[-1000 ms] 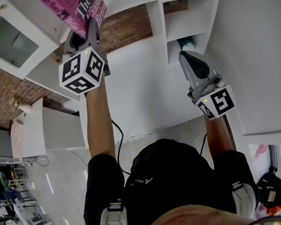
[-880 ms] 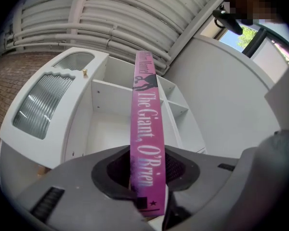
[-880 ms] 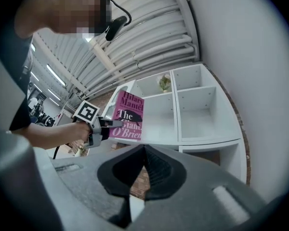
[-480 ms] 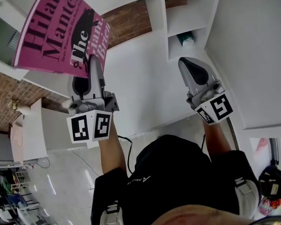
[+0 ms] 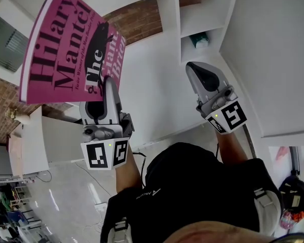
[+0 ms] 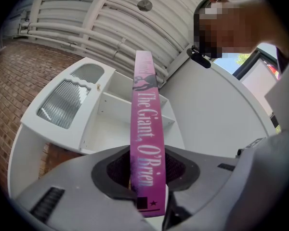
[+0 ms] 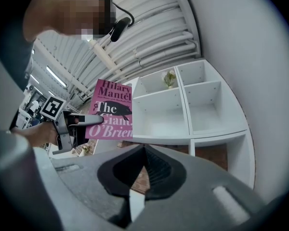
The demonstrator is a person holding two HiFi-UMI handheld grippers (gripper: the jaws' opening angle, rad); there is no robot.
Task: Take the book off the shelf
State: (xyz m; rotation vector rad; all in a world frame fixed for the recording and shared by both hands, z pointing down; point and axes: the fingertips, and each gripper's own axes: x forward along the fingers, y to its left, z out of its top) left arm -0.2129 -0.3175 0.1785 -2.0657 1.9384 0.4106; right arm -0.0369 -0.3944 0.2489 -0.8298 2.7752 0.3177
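Since a second ago, left claw (image 5: 110, 85) has come down the frame toward the body; pink book (image 5: 66, 49) now fills upper left of frame, clear of the white shelf (image 5: 168, 14). Claw pinches book at its spine edge, cover facing head view. Right claw (image 5: 193, 69) pressed together, empty, right of centre, just below shelf compartment holding small green item (image 5: 198, 39)

A white shelf unit (image 5: 171, 19) of open compartments is being seen standing against a brick wall (image 5: 137, 22). A small green-and-white thing (image 5: 199, 39) is being carried on the board of one compartment; what it is cannot be told. In the right gripper view, that green-and-white thing (image 7: 169, 78) is being shown in the upper left compartment of the shelf unit (image 7: 184, 107).
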